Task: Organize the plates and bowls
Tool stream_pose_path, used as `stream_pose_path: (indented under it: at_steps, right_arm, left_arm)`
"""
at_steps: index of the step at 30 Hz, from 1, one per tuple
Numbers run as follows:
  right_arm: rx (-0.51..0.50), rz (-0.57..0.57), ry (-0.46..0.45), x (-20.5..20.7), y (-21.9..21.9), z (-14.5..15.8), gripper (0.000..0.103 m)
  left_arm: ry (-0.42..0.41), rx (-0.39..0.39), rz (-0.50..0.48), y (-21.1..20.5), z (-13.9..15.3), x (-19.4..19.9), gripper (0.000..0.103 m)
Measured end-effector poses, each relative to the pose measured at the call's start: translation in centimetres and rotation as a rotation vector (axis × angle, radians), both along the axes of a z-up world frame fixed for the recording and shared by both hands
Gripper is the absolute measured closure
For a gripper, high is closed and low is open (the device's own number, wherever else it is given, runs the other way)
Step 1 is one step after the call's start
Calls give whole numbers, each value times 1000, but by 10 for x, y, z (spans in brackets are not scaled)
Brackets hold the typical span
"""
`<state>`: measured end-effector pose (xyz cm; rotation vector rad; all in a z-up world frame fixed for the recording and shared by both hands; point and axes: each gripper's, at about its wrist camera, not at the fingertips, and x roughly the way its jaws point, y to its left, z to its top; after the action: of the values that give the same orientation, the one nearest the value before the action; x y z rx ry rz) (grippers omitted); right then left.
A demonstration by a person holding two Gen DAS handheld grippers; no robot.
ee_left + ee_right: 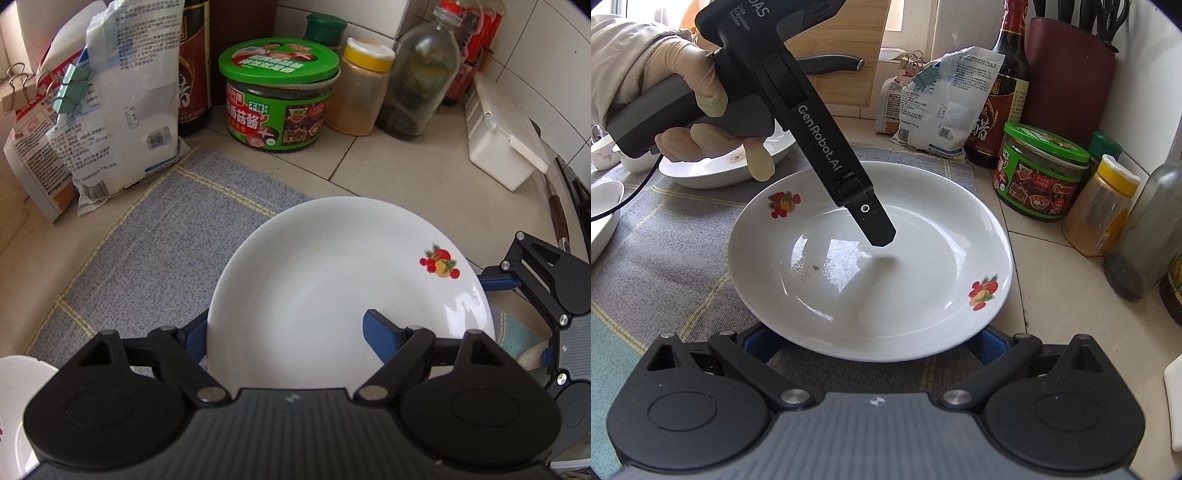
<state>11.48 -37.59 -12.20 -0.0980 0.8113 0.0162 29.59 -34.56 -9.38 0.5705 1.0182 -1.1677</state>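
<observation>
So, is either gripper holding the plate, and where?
Nothing looks gripped: left gripper straddles the plate rim, jaws wide; right gripper sits open at its near edge.

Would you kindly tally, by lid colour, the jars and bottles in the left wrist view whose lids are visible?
Green: 2 (large jar, small jar)
Yellow: 1 (spice jar)
Red: 1 (glass bottle)
Total: 4
The dark bottle's cap is cut off, so it is not counted.
</observation>
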Motion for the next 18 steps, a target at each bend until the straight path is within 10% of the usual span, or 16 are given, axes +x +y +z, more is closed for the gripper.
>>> stream_pose_path:
  at_steps: [18]
  right_arm:
    - [-66, -76, 8, -18, 9, 12, 0]
  left_arm:
    - [-126, -54, 24, 19, 36, -27, 14]
